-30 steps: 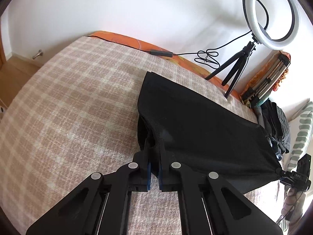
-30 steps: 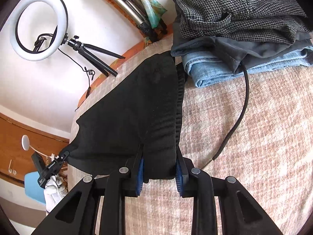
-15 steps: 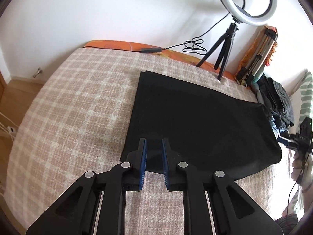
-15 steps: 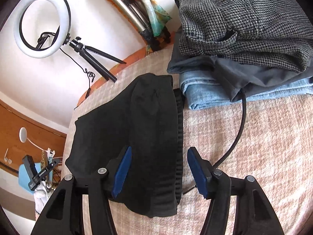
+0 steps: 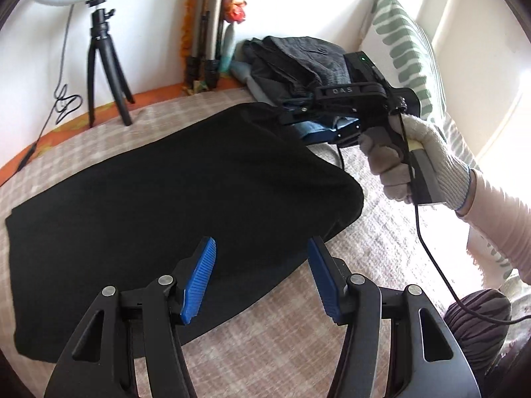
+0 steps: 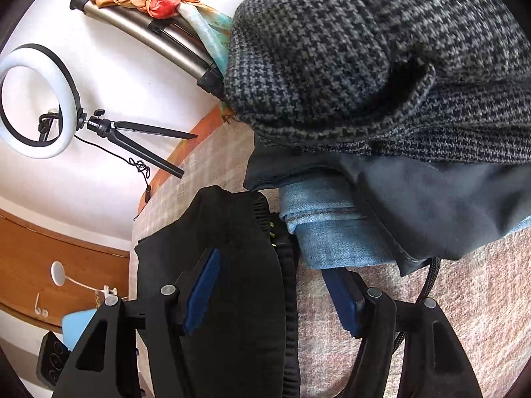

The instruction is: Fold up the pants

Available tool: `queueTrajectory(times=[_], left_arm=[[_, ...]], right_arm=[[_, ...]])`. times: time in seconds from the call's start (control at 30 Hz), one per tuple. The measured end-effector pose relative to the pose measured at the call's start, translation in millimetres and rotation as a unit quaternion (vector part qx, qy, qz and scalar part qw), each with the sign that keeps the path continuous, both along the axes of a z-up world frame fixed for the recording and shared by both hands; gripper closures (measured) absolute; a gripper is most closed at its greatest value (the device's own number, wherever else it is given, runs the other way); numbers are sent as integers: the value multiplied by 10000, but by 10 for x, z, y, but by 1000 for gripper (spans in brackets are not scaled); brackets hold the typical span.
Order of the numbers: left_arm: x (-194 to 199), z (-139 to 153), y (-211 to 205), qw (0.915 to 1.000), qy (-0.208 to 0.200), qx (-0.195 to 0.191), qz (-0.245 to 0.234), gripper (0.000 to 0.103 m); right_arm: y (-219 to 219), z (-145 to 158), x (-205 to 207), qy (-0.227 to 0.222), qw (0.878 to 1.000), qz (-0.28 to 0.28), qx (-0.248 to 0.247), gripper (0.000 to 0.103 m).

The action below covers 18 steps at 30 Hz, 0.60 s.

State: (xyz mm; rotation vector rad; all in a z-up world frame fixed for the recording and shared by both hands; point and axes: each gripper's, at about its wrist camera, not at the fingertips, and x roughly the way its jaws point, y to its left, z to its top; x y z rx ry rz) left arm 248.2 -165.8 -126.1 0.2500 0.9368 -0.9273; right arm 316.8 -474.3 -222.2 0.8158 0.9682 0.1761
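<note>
Black pants [image 5: 159, 199] lie folded flat on the checked bedspread [image 5: 298, 348]. Left gripper [image 5: 262, 278] has its fingers spread wide, holding nothing, above the fold's near edge. Right gripper [image 6: 275, 292] is also spread and empty — over the waistband end. Stack of folded clothes [image 6: 381, 99] at its 1 o'clock, touching the pants.

Each claw, the left claw [image 5: 262, 277] and the right claw [image 6: 275, 290], has black arms, round silver screws and ridged blue pads [image 5: 199, 278], and the right hand [image 5: 421, 162] wears a white knit glove [image 5: 441, 156], a pale pink sleeve [image 5: 497, 219] and a thin black cable [image 5: 431, 255].
</note>
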Motion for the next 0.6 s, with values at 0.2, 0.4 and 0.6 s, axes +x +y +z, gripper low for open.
queueTrajectory(times=[0.2,0.4,0.6], left_arm=[[-249,-176,-719,9955,-278,262,-871,46],[-377,-491,-1172,9844,-746,936,-1291,42],[-392,-535,-1094,9831,-941,587,-1455,69]], right_arm=[[124,49,-16,-218,9986,158,-463,34],[42,44,-32,-176,9994,191,-211,40],[-34,97,-134,-265,9996,108,-77,40]])
